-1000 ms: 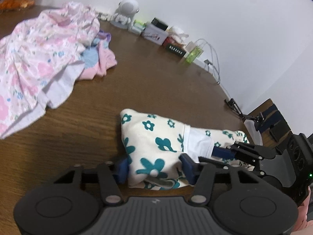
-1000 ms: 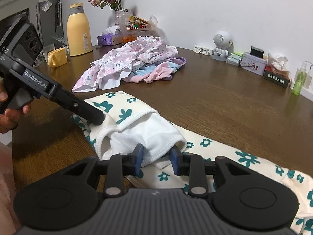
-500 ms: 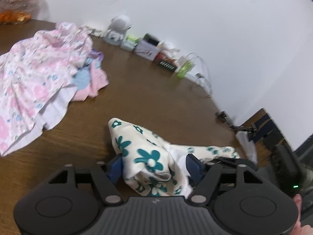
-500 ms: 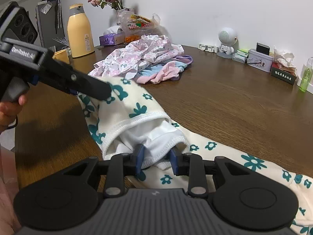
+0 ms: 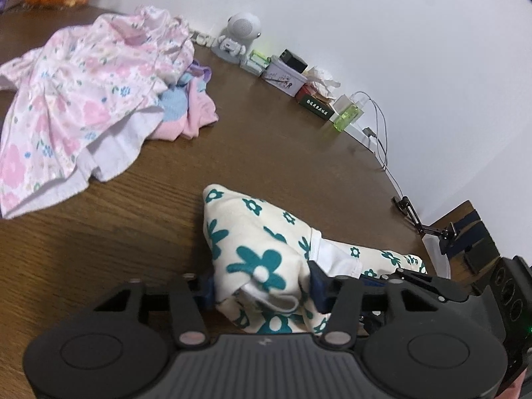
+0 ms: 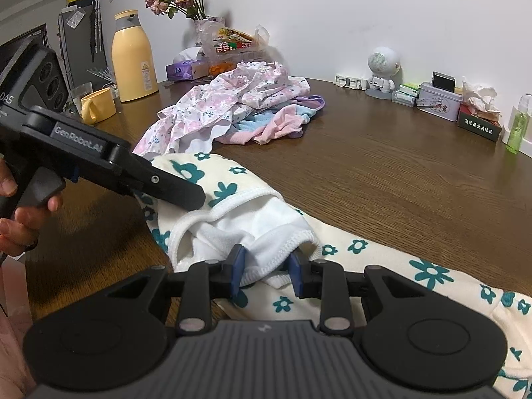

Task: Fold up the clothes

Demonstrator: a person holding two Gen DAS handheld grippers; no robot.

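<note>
While both hand-held grippers, left (image 5: 262, 291) and right (image 6: 266, 269), are pinching the flowered garment (image 5: 256, 232), its folding is only beginning; beyond it, the pink pile (image 6: 239, 113) is lying untouched.

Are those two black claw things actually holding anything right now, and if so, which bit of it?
Both hold the cream garment with teal flowers. The left gripper has just been closing on a bunched printed fold; the right gripper pinches its white inner hem.
</note>
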